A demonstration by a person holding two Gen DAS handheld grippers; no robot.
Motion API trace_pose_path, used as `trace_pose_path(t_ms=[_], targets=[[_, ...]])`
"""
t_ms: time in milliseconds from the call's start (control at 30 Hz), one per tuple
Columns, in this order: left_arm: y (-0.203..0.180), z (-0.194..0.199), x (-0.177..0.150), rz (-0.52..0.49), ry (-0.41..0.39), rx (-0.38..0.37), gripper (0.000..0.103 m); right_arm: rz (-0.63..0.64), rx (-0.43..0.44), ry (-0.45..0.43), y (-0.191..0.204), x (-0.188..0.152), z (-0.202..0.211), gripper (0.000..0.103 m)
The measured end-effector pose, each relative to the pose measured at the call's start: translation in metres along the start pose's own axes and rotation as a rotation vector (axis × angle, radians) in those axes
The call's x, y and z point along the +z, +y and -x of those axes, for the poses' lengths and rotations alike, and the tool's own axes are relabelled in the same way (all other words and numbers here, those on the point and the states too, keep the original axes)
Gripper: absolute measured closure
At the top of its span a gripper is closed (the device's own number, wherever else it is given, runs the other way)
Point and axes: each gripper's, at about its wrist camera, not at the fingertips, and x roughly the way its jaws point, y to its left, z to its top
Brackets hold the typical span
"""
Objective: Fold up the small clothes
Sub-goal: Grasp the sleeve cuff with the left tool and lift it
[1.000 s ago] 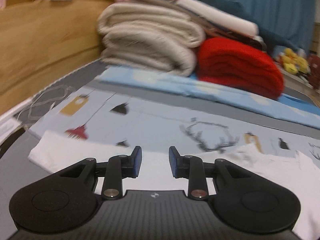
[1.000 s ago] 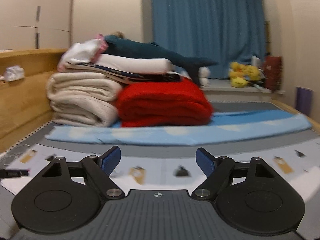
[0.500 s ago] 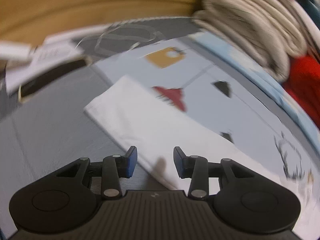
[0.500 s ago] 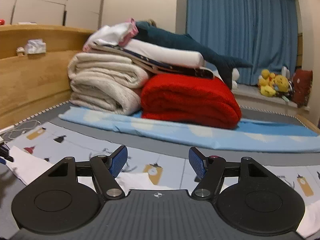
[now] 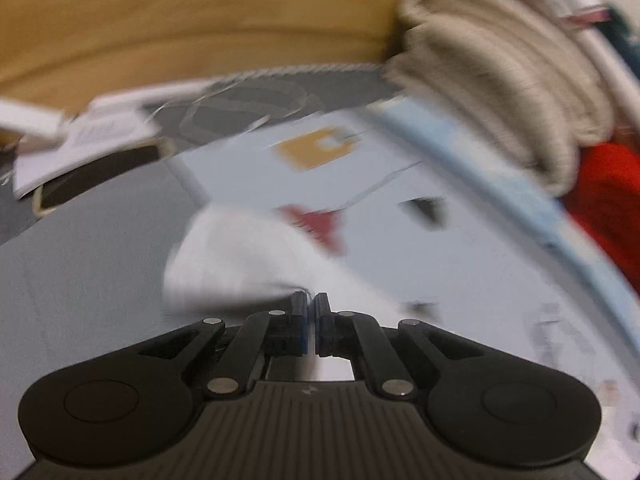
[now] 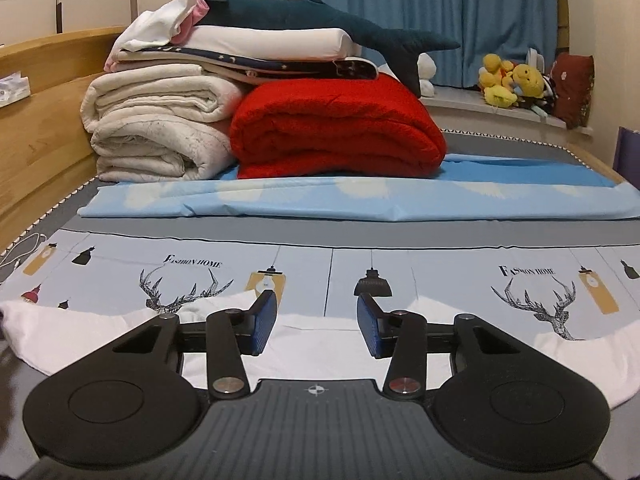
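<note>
A white garment (image 6: 320, 344) lies spread across the patterned bed sheet (image 6: 440, 272), its left end (image 5: 228, 264) bunched up in the blurred left wrist view. My left gripper (image 5: 310, 300) is shut on the garment's near edge, where the cloth puckers at the fingertips. My right gripper (image 6: 316, 312) hovers low over the middle of the garment. Its jaws are closing and stand about half apart. The cloth lies under them and the blue pads (image 6: 266, 320) do not press on it.
Folded beige blankets (image 6: 152, 128) and a red blanket (image 6: 336, 128) are stacked at the back on a light blue sheet (image 6: 320, 200). A wooden bed board (image 5: 200, 20) runs along the left. A phone (image 5: 100, 176) and papers (image 5: 80, 136) lie near it.
The left gripper swung left and down to the garment's end, rolled, and its jaws shut on the cloth edge. The right gripper sank toward the garment and its jaws narrowed.
</note>
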Motion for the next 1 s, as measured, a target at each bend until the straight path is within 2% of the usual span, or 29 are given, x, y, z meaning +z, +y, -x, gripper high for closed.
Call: trace_pose_path(t_ms=[100,200,300,367,467,567,633,800,867,1000], targets=[[-0.045,0.041,-0.011,-0.027,-0.04,-0.116,0.1,0.002,0.01,0.007,-0.001,0.003,0.007,0.057],[-0.091,0.082,-0.038,-0.078,-0.039,-0.246,0.1,0.004,0.007,0.02,0.001,0.001,0.009,0.057],[-0.127,0.108,-0.064,-0.157,-0.033,-0.313,0.1,-0.014,-0.007,0.037,0.003,-0.007,0.01,0.057],[-0.144,0.116,-0.084,-0.189,0.003,-0.352,0.1,-0.028,-0.006,0.046,0.005,-0.014,0.011,0.057],[-0.157,0.121,-0.112,-0.22,0.056,-0.365,0.1,-0.041,-0.008,0.066,0.007,-0.025,0.013,0.059],[-0.162,0.117,-0.124,-0.213,0.098,-0.363,0.1,-0.05,-0.013,0.077,0.007,-0.035,0.014,0.064],[-0.164,0.117,-0.126,-0.216,0.095,-0.363,0.1,-0.047,-0.014,0.077,0.005,-0.039,0.014,0.069],[-0.178,0.113,-0.122,-0.224,0.085,-0.375,0.1,-0.074,-0.031,0.086,-0.003,-0.044,0.002,0.069],[-0.189,0.112,-0.123,-0.237,0.084,-0.397,0.1,-0.081,-0.045,0.134,-0.005,-0.045,-0.011,0.069],[-0.218,0.113,-0.131,-0.281,0.085,-0.459,0.1,-0.09,-0.032,0.154,-0.008,-0.039,-0.027,0.069]])
